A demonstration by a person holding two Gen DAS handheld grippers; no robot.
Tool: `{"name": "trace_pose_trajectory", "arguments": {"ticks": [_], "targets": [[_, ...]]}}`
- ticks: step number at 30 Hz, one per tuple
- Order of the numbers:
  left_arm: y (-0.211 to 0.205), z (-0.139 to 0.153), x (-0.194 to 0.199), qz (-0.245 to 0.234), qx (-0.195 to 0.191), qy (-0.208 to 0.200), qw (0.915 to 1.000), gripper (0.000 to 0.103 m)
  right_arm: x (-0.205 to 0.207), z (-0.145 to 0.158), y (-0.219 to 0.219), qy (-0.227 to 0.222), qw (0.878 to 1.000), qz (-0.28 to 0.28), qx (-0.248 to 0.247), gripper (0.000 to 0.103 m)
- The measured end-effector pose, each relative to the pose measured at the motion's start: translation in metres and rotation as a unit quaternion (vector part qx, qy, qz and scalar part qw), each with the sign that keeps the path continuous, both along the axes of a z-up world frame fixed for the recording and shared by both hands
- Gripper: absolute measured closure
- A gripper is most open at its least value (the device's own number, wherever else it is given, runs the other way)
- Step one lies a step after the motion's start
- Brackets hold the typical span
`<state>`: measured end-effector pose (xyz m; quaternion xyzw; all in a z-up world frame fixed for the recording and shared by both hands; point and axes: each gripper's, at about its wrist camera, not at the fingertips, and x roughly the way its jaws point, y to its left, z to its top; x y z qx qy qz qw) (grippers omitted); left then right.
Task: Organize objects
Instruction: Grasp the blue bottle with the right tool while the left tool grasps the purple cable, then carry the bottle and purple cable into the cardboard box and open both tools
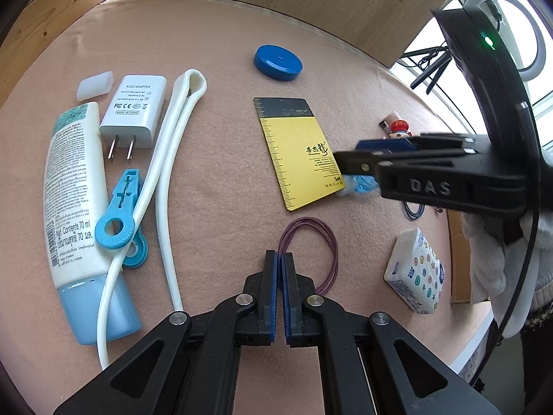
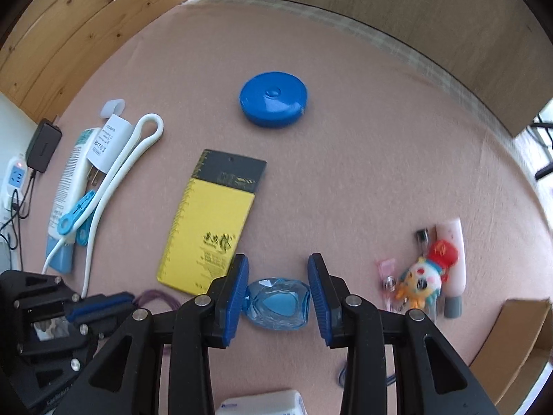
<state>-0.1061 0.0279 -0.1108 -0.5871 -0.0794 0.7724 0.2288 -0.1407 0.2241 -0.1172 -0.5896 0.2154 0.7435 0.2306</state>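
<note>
Fingers of the right gripper (image 2: 278, 297) stand apart around a blue faceted gem (image 2: 278, 299) lying on the counter (image 2: 363, 159) just beside the yellow card (image 2: 211, 224); whether the pads touch it I cannot tell; this looks like the pick-up step, and the next move calls for closing squarely on the gem; the left gripper (image 1: 280, 290) is nearly closed, holding nothing, above a purple band (image 1: 319, 252).

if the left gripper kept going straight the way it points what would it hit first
Most likely the purple rubber band loop lying just past the shut left gripper; beyond that, the yellow ruler card. Its height above the mat is unclear.
</note>
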Motion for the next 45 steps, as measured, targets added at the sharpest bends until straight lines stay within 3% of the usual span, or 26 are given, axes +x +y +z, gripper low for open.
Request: {"name": "trace_pose_trajectory", "arguments": {"ticks": [2,4,6,8,14,17,20,27,33,45], "targets": [[0.0,0.0,0.0,0.001,-0.001,-0.002,1.0,0.1,0.01,0.003,0.001,0.008,1.0,-0.018,-0.003,0.065],[0.0,0.001,0.0,0.001,-0.002,-0.002,1.0,0.1,0.019,0.008,0.002,0.021,0.999,-0.031,-0.003,0.051],[0.001,0.001,0.0,0.0,-0.005,-0.001,1.0,0.1,0.03,0.012,0.003,0.035,0.998,-0.051,-0.004,0.047],[0.001,0.001,0.0,0.0,-0.005,-0.001,1.0,0.1,0.038,0.01,0.0,0.046,0.997,-0.062,-0.019,0.047],[0.002,0.0,-0.001,-0.002,-0.004,-0.006,1.0,0.1,0.039,0.007,-0.018,0.042,0.998,-0.042,-0.002,0.045],[0.003,0.0,0.0,-0.002,-0.005,-0.005,1.0,0.1,0.014,-0.005,-0.03,0.014,0.999,-0.014,0.036,0.045],[0.002,0.0,0.0,-0.002,-0.005,-0.004,1.0,0.1,0.013,-0.009,-0.031,0.004,0.999,-0.008,0.039,0.045],[0.003,0.0,0.0,0.003,-0.004,-0.006,1.0,0.101,0.022,-0.004,-0.031,0.011,0.999,-0.014,0.04,0.05],[0.0,0.008,0.002,0.008,-0.001,-0.003,1.0,0.101,0.026,0.005,-0.04,0.036,0.998,-0.034,0.044,0.051],[0.009,0.061,0.003,-0.005,0.026,0.036,0.999,0.101,0.101,0.055,-0.049,0.113,0.985,-0.116,0.057,0.051]]}}
